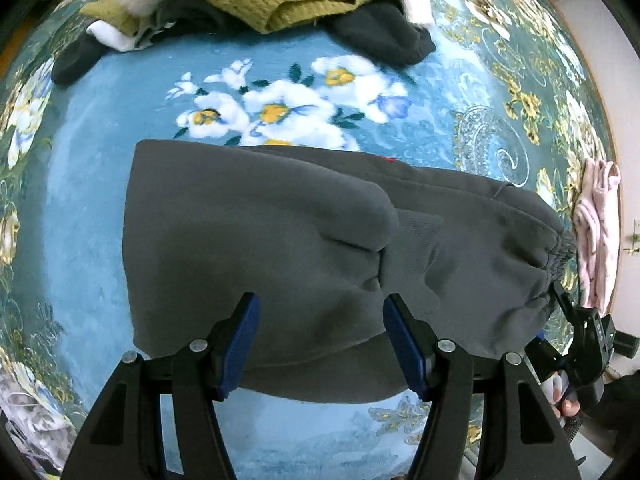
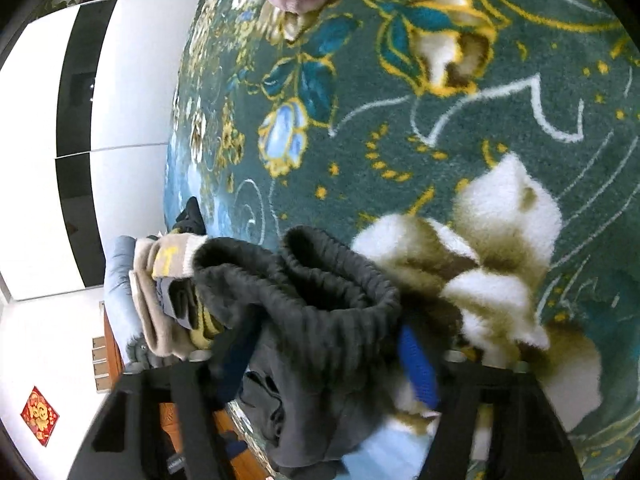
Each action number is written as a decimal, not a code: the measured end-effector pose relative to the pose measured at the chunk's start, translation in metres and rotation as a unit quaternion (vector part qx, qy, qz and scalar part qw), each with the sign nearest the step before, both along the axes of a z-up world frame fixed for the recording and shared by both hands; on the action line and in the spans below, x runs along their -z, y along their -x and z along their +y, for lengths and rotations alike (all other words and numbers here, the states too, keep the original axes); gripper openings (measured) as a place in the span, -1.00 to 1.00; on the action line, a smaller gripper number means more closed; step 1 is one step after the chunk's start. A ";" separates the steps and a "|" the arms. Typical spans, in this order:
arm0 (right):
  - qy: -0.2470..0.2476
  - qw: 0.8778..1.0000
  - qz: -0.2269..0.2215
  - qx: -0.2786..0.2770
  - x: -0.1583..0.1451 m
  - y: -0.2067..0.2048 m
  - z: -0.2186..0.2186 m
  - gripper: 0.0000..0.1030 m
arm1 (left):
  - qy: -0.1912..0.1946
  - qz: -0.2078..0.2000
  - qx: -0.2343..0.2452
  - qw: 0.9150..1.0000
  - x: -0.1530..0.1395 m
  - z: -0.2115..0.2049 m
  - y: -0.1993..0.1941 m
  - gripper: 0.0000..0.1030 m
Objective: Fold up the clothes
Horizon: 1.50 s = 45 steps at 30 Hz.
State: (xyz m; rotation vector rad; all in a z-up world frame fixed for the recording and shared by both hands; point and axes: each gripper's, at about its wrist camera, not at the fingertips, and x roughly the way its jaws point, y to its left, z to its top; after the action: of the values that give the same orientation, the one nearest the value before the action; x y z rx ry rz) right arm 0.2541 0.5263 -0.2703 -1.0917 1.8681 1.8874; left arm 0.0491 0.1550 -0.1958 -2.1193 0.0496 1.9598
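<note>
Grey trousers lay doubled on the floral blanket. My left gripper stood wide over them; my right gripper pinched the waistband. Judgement: keep edges aligned, lower evenly.

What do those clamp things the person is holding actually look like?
Each gripper is a black frame with two angled arms, round silver rivets and blue ribbed finger pads. The left gripper shows this clearly; the right gripper looks the same, though blurred. A dark sleeve shows at the edge.
</note>
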 end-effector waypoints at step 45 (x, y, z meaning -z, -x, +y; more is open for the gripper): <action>-0.355 0.818 -0.029 -0.451 -0.156 0.150 -0.405 -0.23 | -0.157 -0.012 -0.155 0.975 -0.006 -0.253 0.035 0.28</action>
State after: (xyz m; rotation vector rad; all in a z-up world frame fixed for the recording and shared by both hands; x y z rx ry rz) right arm 0.1041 0.1210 -0.1147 -1.8272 0.3935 2.6030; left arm 0.0139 -0.0980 -0.1898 -2.0316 -0.5893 1.9437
